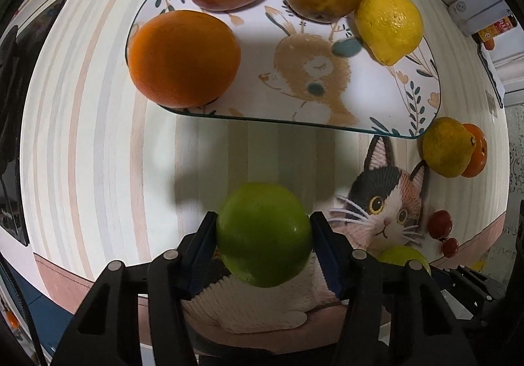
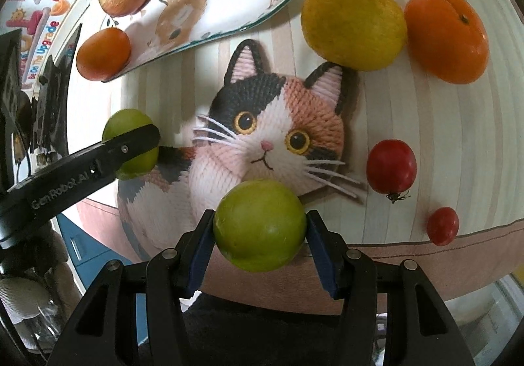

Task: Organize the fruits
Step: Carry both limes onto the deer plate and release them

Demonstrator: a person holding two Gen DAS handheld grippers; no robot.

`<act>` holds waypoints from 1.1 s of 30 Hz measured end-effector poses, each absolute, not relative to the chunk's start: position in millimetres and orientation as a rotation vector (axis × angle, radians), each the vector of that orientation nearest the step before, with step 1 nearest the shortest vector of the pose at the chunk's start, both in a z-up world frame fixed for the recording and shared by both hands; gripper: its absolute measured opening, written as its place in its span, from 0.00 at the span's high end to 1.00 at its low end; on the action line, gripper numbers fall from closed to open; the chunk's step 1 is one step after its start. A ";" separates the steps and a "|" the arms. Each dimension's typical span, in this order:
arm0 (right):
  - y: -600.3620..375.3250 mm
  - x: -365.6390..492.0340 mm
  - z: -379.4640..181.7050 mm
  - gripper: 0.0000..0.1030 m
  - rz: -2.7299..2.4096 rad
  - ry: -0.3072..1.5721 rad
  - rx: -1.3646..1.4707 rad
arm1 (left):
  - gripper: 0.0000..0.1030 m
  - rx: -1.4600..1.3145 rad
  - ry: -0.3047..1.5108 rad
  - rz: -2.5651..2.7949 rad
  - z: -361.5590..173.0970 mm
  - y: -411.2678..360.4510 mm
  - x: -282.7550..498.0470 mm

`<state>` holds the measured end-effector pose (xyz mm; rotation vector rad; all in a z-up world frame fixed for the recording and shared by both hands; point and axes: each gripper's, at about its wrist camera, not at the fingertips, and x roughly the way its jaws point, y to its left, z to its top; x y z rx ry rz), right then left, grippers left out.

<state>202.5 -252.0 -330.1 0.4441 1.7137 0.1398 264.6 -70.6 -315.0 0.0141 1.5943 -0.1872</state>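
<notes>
Green fruit (image 1: 263,235) sits clamped in your left gripper (image 1: 263,240) above the cat mat (image 1: 386,202) | right gripper (image 2: 260,228) pinches another green fruit (image 2: 260,225) | squeeze softly, or round fruit slips, missing the bunny tray (image 1: 376,94)

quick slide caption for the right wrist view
Right claw grips a green fruit above the cat-print cloth.

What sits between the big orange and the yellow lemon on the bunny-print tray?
Only bare tray with its rabbit drawing lies between the orange and the lemon, clearest in the left wrist view.
</notes>
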 end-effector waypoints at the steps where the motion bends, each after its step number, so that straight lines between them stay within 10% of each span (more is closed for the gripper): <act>1: -250.2 202.6 -331.7 0.44 0.142 1.719 0.441 | 0.47 0.012 1.593 -0.187 -314.4 -64.9 263.2; 27: -260.7 210.3 -334.8 0.33 0.146 1.695 0.499 | 0.47 -0.039 1.512 -0.220 -252.0 -43.9 290.9; 33: -252.6 213.1 -329.5 0.45 0.160 1.689 0.408 | 0.47 -0.047 1.541 -0.227 -264.3 -45.2 289.6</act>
